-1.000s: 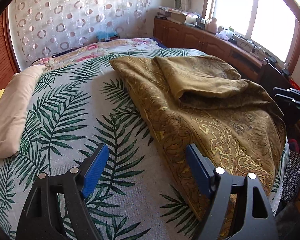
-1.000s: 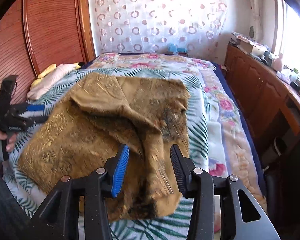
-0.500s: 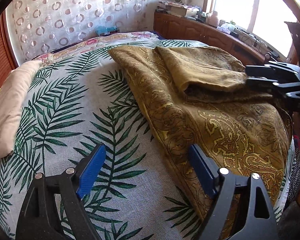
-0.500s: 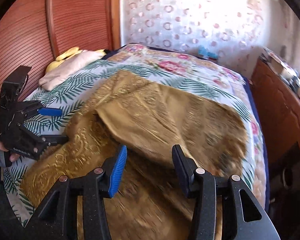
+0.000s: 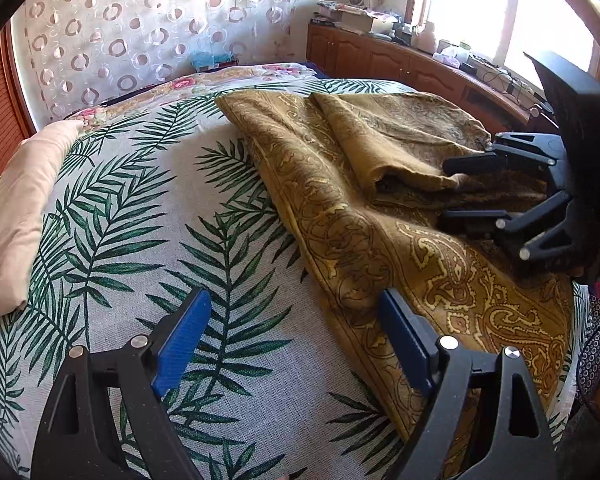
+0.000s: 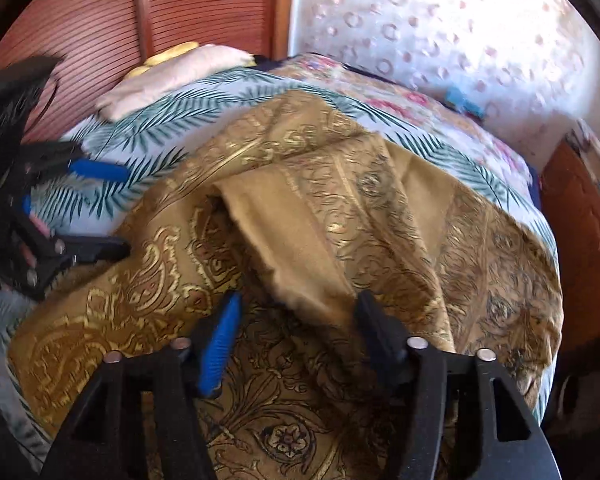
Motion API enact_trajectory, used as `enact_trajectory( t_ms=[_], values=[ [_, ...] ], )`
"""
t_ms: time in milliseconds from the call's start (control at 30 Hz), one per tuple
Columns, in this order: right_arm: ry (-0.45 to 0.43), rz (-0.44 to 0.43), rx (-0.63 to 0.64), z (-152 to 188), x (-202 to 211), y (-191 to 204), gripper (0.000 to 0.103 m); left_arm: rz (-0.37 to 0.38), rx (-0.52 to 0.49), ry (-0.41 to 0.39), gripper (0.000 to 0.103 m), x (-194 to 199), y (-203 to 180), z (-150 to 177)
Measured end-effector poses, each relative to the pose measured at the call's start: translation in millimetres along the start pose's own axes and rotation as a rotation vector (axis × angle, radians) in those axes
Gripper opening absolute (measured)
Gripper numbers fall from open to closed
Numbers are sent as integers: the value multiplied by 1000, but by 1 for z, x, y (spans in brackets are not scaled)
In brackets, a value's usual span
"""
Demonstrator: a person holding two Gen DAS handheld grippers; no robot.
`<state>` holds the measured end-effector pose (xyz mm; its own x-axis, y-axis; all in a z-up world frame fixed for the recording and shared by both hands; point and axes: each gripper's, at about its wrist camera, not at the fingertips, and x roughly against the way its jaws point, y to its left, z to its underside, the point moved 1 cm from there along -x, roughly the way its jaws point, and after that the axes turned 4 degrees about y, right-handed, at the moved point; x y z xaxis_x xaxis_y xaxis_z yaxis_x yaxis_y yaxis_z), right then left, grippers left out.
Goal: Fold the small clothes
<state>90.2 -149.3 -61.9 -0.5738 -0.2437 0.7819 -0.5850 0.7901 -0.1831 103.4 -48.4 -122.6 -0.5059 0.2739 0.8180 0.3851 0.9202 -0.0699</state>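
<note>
Since the earlier frames, the right gripper [image 6: 296,334] has moved in low over the gold cloth [image 5: 380,216] and now sits at the loose end of the folded-over flap [image 6: 300,240]. Its jaws stand apart, one on each side of the flap tip, holding nothing. The left gripper [image 5: 294,340] hangs over the cloth's near edge, jaws wide and empty.

The cloth lies on the bedspread [image 5: 140,208], on the side away from the pillow [image 5: 16,216], with one flap doubled back across its middle.

Procedure, as judged: close the right jaws on the flap tip only, taking one layer, not the cloth beneath. Bring the left gripper onto the cloth's edge before lifting, so both corners travel together and the fold lands square.

View differences: the left view shows the right gripper [image 5: 460,192] side-on with the flap tip between its fingers. The right view shows the flap's underside and dark-patterned cloth below, plus the left gripper [image 6: 100,208] beside the cloth.
</note>
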Motion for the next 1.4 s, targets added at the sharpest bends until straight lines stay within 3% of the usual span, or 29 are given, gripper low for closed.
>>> enact_trajectory(
  t_ms=[67, 100, 133, 433, 467, 600, 633, 900, 1167, 1233, 1300, 1333, 1400],
  values=[
    [-1, -17, -55, 2, -3, -8, 75, 0, 0, 1, 88, 0, 0, 0],
    [1, -32, -76, 2, -4, -12, 75, -10, 0, 10, 99, -2, 0, 0],
    [1, -33, -77, 3, -4, -11, 75, -38, 2, 28, 103, -6, 1, 0],
    [15, -23, -69, -1, -6, -6, 73, -44, -4, 32, 103, -5, 2, 3],
    [17, -21, -70, -1, -4, -6, 69, -45, -6, 33, 103, -5, 1, 3],
    [29, 28, -81, -4, 6, -17, 15, -43, -8, 34, 103, -5, 2, 3],
    [26, 6, -89, -5, 8, -21, 7, -44, -9, 35, 103, -4, 2, 3],
    [-53, 46, -205, -18, 38, -70, 6, -28, -2, 28, 103, -2, 4, 3],
    [-36, 210, -363, -20, 34, -130, 6, -1, 11, -48, 103, 16, 5, 5],
    [-11, 225, -401, -19, 27, -137, 12, 4, 17, -54, 103, 19, 5, 5],
    [-5, 308, -421, -16, 27, -139, 21, 9, 22, -64, 103, 23, 6, 5],
    [-10, 313, -431, -16, 28, -140, 26, 14, 27, -70, 103, 25, 6, 4],
    [-38, 267, -458, -12, 38, -136, 27, 26, 32, -84, 103, 30, 5, 4]
  ],
)
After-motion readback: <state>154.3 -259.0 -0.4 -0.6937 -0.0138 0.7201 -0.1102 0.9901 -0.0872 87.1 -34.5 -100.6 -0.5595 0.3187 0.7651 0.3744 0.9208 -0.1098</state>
